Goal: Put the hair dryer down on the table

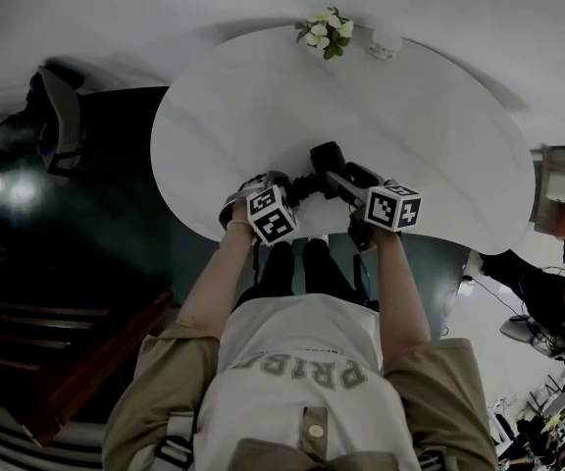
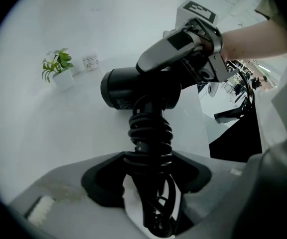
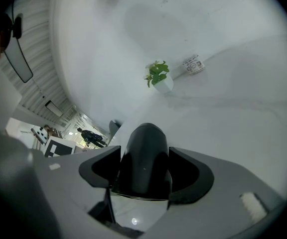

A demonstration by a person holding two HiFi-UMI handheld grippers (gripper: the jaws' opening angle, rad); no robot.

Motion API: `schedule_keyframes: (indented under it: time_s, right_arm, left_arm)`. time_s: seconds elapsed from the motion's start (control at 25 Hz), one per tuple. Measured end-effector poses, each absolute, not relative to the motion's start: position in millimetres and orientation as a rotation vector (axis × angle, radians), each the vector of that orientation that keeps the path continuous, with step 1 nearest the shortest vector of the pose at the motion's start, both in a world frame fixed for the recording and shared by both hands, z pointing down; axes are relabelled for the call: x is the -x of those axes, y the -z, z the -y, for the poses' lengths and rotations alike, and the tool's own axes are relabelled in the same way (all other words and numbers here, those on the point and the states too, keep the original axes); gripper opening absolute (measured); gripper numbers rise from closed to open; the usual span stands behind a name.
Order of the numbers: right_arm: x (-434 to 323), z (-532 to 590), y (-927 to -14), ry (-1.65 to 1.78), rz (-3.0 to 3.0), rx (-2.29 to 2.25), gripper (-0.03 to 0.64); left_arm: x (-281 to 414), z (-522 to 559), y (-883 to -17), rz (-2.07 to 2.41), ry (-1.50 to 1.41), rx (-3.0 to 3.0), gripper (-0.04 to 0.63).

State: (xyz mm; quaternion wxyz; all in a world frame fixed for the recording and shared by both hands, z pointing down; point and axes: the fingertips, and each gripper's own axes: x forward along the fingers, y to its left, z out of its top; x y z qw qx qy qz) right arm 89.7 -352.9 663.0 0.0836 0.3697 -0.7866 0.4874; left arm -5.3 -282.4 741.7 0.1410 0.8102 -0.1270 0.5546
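Observation:
A black hair dryer [image 1: 327, 160] hangs just over the near edge of the white table [image 1: 430, 116]. My right gripper [image 1: 349, 183] is shut on its rounded body [image 3: 144, 158], with a pad against each side. The left gripper view shows the barrel [image 2: 133, 88] lying level, the right gripper [image 2: 193, 54] clamped over its top. My left gripper [image 2: 148, 168] reaches up from below. Its jaws stand wide around the handle, which is wound with black cord [image 2: 148, 133]. The pads sit close to the coil and do not squeeze it.
A small potted plant [image 1: 327, 32] and a small white item [image 1: 385, 45] stand at the table's far edge by the wall. A dark chair [image 1: 62, 116] is to the left, and furniture [image 1: 562, 189] stands at the right.

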Motion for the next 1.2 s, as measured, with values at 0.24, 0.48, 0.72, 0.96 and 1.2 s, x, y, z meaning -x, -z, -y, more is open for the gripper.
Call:
schedule_keyframes:
  time_s: [0.24, 0.48, 0.72, 0.96, 1.2]
  right_arm:
    - [-91.5, 357.9, -662.3, -1.413, 2.352, -1.118, 0.216]
    - [-88.0, 361.0, -660.8, -1.368, 2.349, -1.108, 0.216]
    - [-87.6, 362.1, -661.0, -1.347, 2.354, -1.104, 0.218]
    - [-88.6, 362.5, -663.8, -1.383, 2.356, -1.098, 0.233]
    - [-90.9, 363.5, -665.9, -1.390, 2.341, -1.099, 0.238]
  left_arm:
    - [6.1, 281.6, -741.1, 0.351, -1.604, -2.343, 0.281]
    - [5.6, 281.8, -741.0, 0.353, -1.594, -2.343, 0.282]
    - [5.5, 282.9, -740.8, 0.363, -1.576, -2.349, 0.282]
    - [2.4, 285.3, -735.6, 0.395, -1.515, -2.375, 0.282]
    - [7.8, 287.4, -730.3, 0.413, -1.483, -2.375, 0.304]
